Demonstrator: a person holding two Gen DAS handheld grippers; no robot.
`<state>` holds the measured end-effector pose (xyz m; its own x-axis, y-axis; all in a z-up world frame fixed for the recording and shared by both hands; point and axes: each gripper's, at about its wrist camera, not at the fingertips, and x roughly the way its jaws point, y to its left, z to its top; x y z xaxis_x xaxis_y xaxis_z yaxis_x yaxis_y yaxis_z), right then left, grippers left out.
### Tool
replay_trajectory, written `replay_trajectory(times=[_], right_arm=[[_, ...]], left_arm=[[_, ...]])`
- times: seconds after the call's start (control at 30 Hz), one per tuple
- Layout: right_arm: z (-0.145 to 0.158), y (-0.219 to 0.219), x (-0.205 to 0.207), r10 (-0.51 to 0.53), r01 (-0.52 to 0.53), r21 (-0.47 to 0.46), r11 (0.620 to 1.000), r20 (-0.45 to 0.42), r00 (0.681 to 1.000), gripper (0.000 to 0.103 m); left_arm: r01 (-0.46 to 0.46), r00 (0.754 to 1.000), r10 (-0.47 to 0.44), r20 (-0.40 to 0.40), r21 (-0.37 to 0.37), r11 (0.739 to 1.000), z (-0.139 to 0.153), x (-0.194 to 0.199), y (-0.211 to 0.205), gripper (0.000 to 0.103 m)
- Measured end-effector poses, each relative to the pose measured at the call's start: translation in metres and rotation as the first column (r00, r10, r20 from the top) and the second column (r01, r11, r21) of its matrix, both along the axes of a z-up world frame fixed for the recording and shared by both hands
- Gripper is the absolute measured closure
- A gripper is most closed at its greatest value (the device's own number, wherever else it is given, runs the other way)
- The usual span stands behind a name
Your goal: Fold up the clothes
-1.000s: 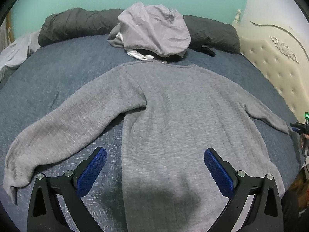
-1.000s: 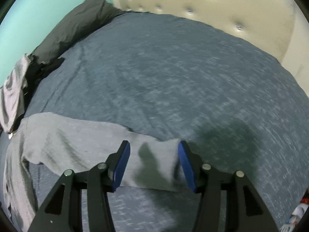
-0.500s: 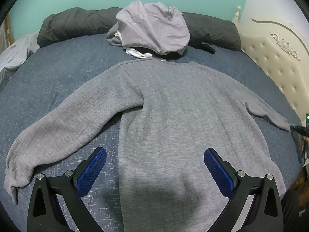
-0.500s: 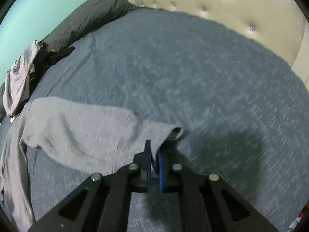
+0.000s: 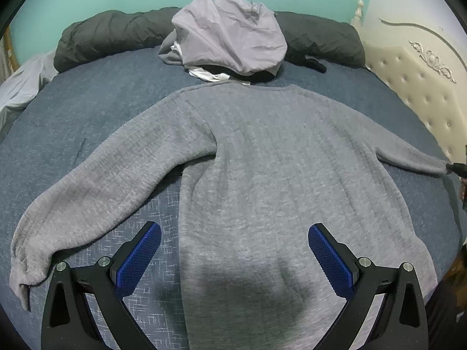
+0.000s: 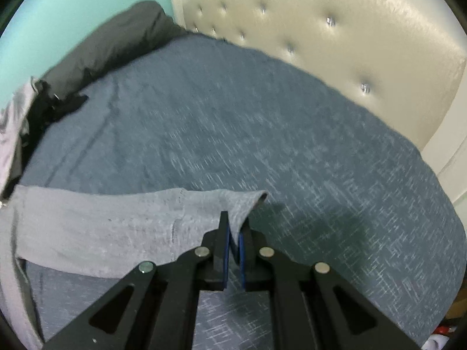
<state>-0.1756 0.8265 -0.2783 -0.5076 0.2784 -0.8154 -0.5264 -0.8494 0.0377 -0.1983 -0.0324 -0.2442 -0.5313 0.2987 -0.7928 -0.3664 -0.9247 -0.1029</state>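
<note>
A grey sweater (image 5: 262, 175) is lying flat on the bed (image 5: 87, 110), its body spread out and both sleeves stretching away to the sides. Beyond the sweater's collar, a pale grey garment (image 5: 230, 38) is sitting heaped against a dark rolled blanket (image 5: 116, 35) that is running along the teal wall. The left hand-held gripper (image 5: 235, 255) is hovering over the sweater's lower body with its blue pads spread wide, holding nothing. The right hand-held gripper (image 6: 232, 246) is pinching the cuff of the sweater's right sleeve (image 6: 116, 227), its pads nearly together with the fabric caught between them, and the sleeve is stretching back toward the sweater's body. Past that sleeve, the cream tufted headboard (image 6: 335, 29) is rising at the bed's edge.
</note>
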Motion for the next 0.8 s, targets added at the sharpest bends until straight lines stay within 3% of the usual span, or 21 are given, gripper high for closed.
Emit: replay_trajectory(times=[0.17, 0.33, 0.57, 0.8], right_arm=[[-0.02, 0.012, 0.003, -0.079, 0.079, -0.005, 0.997, 0.049, 0.996, 0.093], [-0.007, 0.019, 0.025, -0.16, 0.159, -0.027, 0.987, -0.002, 0.987, 0.093], [0.012, -0.059, 0.026, 0.036, -0.038, -0.104, 0.994, -0.027, 0.999, 0.093], [0.03, -0.153, 0.026, 0.253, -0.258, -0.175, 0.95, -0.05, 0.966, 0.093]], left_arm=[[0.006, 1.0, -0.006, 0.006, -0.01, 1.0, -0.001, -0.002, 0.0, 0.0], [-0.006, 1.0, 0.005, 0.012, 0.023, 1.0, 0.003, -0.002, -0.006, 0.0], [0.0, 1.0, -0.001, 0.017, 0.062, 0.998, 0.018, 0.012, -0.016, 0.0], [-0.011, 1.0, 0.009, 0.022, 0.123, 0.992, 0.041, 0.037, -0.052, 0.0]])
